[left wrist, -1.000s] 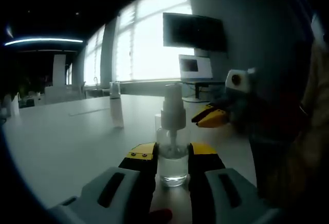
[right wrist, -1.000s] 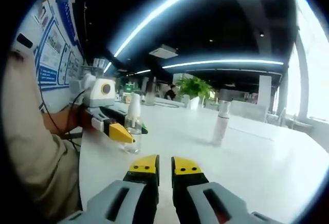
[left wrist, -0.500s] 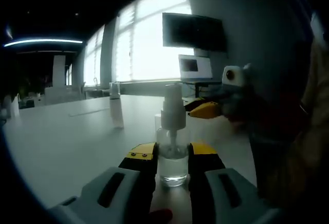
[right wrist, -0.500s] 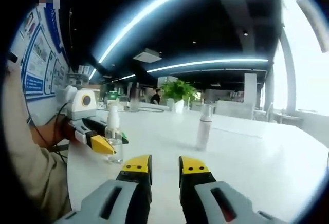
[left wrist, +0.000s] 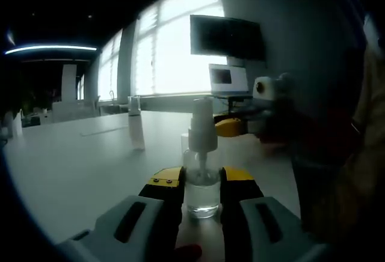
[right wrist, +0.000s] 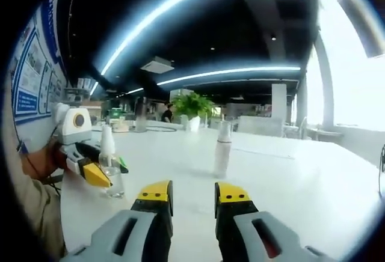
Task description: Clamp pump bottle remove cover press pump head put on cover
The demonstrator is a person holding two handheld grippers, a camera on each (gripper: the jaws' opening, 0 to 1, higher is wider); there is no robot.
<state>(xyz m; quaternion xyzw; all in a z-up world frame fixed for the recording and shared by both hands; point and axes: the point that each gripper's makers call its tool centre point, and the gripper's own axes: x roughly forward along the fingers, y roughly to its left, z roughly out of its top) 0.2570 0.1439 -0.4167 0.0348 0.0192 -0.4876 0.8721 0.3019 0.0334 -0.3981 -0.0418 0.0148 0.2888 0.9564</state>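
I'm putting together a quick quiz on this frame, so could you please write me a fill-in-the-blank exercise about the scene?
1. The left gripper is shut on the clear pump ____.
2. The right gripper holds ____ between its open jaws.
3. The bottle stands on a ____ table.
4. The cap stands ____ on the table.

Missing words: bottle; nothing; white; upright

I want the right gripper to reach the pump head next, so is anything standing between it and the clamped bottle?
Nothing visible does. The pump bottle stands clamped in the left gripper. In the left gripper view the right gripper hangs just beside the pump head, with open air between them. The second bottle stands apart on the table.
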